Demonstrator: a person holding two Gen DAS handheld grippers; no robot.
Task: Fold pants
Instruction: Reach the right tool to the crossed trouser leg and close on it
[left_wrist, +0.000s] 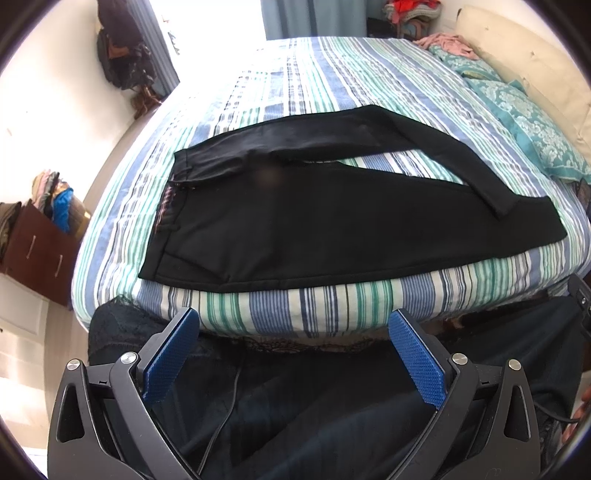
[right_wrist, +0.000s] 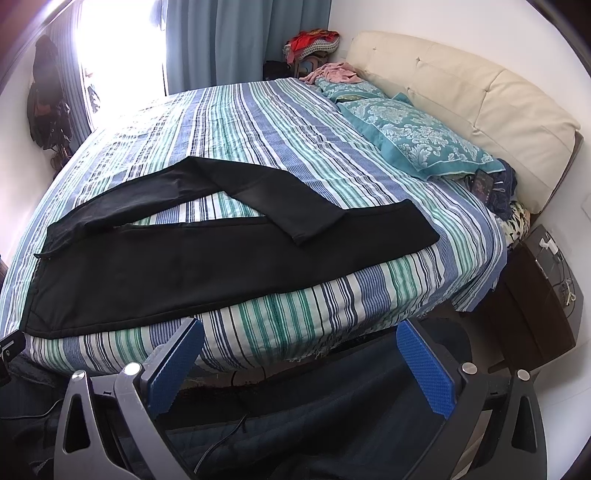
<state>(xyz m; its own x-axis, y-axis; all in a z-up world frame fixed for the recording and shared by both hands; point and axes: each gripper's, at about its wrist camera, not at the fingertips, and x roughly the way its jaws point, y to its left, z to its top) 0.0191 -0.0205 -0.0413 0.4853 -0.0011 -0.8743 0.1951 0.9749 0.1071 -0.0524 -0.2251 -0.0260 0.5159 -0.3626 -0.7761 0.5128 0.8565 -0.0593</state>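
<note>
Black pants (left_wrist: 251, 229) lie on the striped bed (left_wrist: 295, 77) near its front edge, waistband to the left. One leg lies straight along the edge; the other leg bends back and its cuff crosses over the straight leg at the right. They also show in the right wrist view (right_wrist: 155, 273). My left gripper (left_wrist: 295, 332) is open and empty, held off the bed's front edge below the pants. My right gripper (right_wrist: 301, 343) is open and empty, also off the front edge, toward the pants' leg end.
Teal patterned pillows (right_wrist: 424, 144) and a cream headboard (right_wrist: 480, 88) are at the bed's right end. A dark nightstand (right_wrist: 543, 288) stands at the right. A brown drawer unit (left_wrist: 37, 251) with clothes stands at the left. Pink clothing (right_wrist: 336, 74) lies at the far corner.
</note>
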